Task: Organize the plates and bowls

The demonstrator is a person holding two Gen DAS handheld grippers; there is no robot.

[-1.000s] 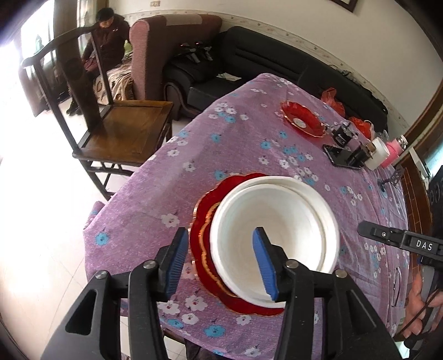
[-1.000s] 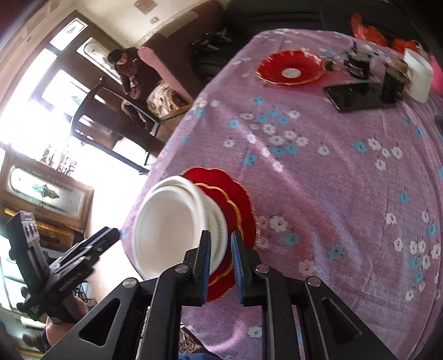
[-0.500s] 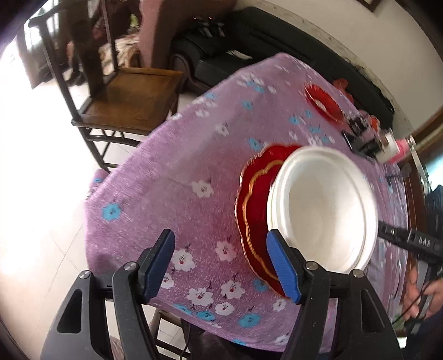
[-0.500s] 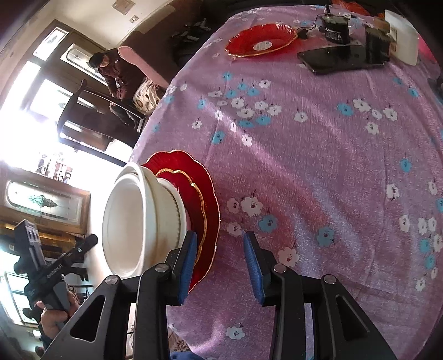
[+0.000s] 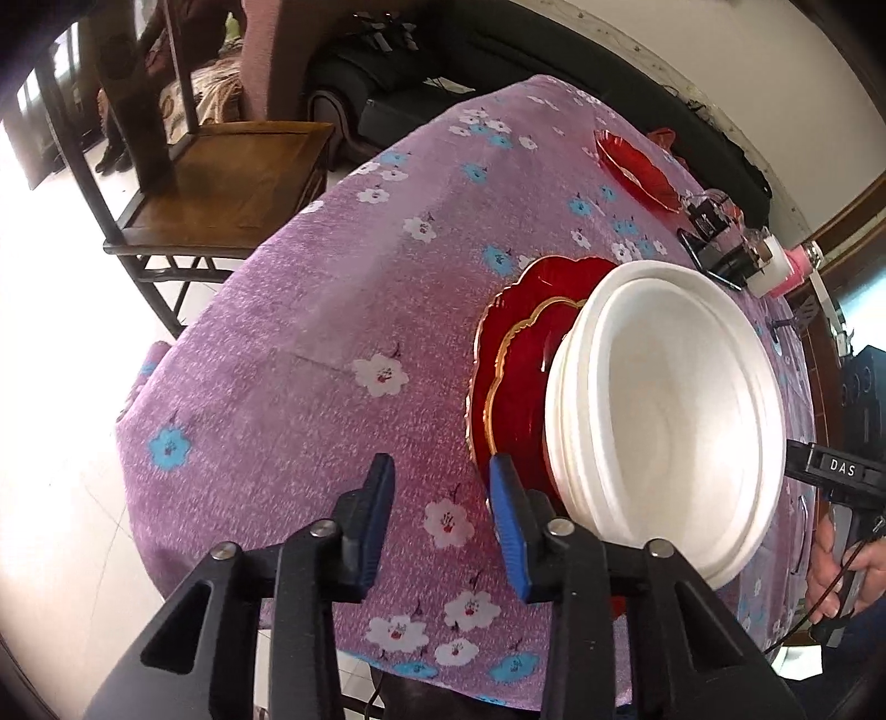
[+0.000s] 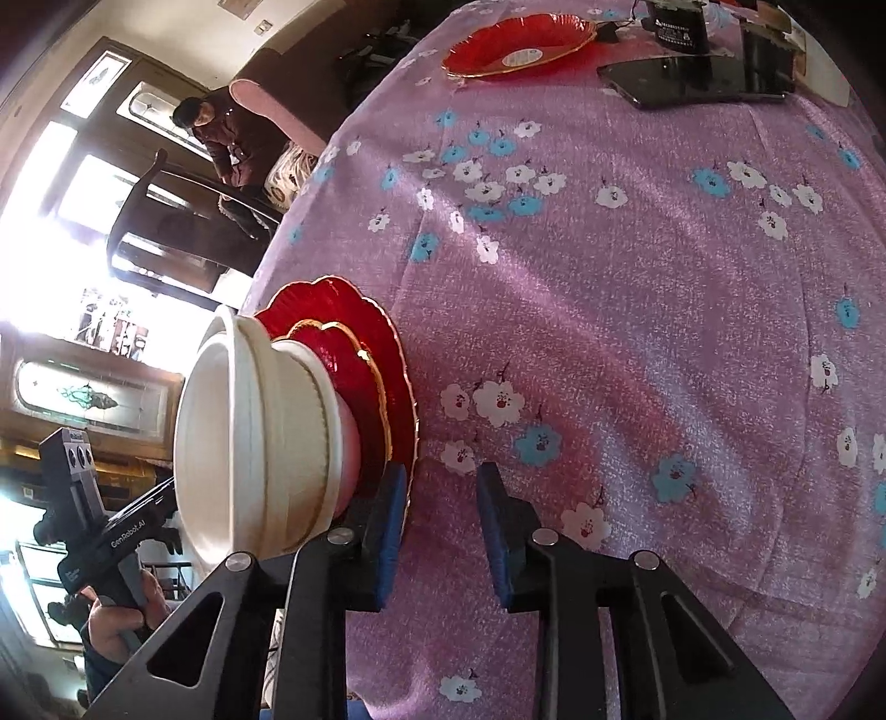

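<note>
Bowls [image 5: 664, 410], white and nested one inside another, sit on a pair of stacked red plates [image 5: 515, 382] with scalloped gold-trimmed edges, near the edge of the counter [image 5: 332, 310] under its purple flowered cloth. From the right wrist view the same white bowls [image 6: 260, 443] rise off the red plates [image 6: 382, 376], the smaller plate lying on the larger one.

The left gripper [image 5: 440, 515] hangs over the cloth just beside the plate rim, its blue-padded jaws spread apart and grasping nothing. The right gripper [image 6: 440, 518] is likewise released, jaws parted over the cloth with its left pad close against the edge of the lower plate; I cannot tell whether it touches.

Across the counter, well apart from the stack, a third red plate [image 6: 518, 47] lies by itself, with a dark phone [image 6: 692, 83] flat on the cloth near it. A wooden chair [image 5: 221, 183] stands beside the counter, and a person [image 6: 221, 138] sits farther back in the room.
</note>
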